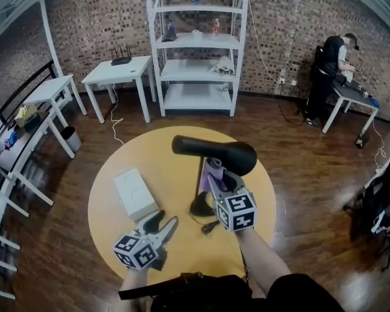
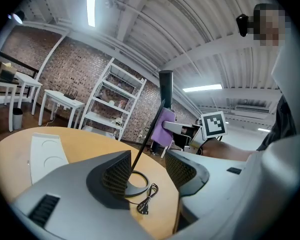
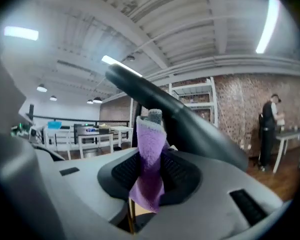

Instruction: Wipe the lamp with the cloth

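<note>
Head view: black lamp (image 1: 214,153) on round table (image 1: 260,194), right gripper (image 1: 216,177) clamped on purple cloth (image 1: 214,169) just beneath its head, left gripper (image 1: 164,222) parted, empty, near left; risk: hard wiping tips the unsteadied lamp.

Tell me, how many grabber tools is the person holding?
2. The left gripper hovers open over the round table; the right gripper, shut on the purple cloth, is up by the black lamp. None seems hidden.
</note>
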Demonstrator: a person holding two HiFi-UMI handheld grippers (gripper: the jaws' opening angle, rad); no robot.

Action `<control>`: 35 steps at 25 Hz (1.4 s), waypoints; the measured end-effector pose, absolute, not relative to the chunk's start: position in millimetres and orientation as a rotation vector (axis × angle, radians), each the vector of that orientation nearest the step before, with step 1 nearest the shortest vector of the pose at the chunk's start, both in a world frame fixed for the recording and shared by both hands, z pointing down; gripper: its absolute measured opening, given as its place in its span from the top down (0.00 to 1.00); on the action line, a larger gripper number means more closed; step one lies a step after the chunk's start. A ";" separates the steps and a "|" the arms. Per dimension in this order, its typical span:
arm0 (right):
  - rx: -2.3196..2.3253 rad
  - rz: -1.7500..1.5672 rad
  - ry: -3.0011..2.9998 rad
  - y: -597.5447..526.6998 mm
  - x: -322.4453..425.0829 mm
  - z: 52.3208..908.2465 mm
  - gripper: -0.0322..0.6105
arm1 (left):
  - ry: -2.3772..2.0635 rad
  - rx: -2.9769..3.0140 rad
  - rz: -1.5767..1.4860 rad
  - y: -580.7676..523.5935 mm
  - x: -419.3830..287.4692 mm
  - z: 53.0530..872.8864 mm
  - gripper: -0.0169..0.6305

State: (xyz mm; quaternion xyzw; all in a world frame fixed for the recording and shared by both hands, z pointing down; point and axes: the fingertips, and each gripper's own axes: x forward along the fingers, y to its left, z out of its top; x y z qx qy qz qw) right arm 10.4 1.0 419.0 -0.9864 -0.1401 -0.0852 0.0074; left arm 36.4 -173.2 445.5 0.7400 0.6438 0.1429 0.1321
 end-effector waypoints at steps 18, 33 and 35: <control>-3.401 0.132 -0.110 -58.5 -7.9 277.3 0.80 | 1.908 2.104 0.437 -160.2 29.5 448.9 0.64; -3.298 0.230 -0.278 -32.9 4.6 293.4 0.80 | 1.830 2.032 0.342 -180.0 29.6 416.2 0.65; -3.271 0.187 -0.329 -19.9 -1.0 309.1 0.80 | 1.830 2.034 0.355 -179.2 27.0 421.0 0.65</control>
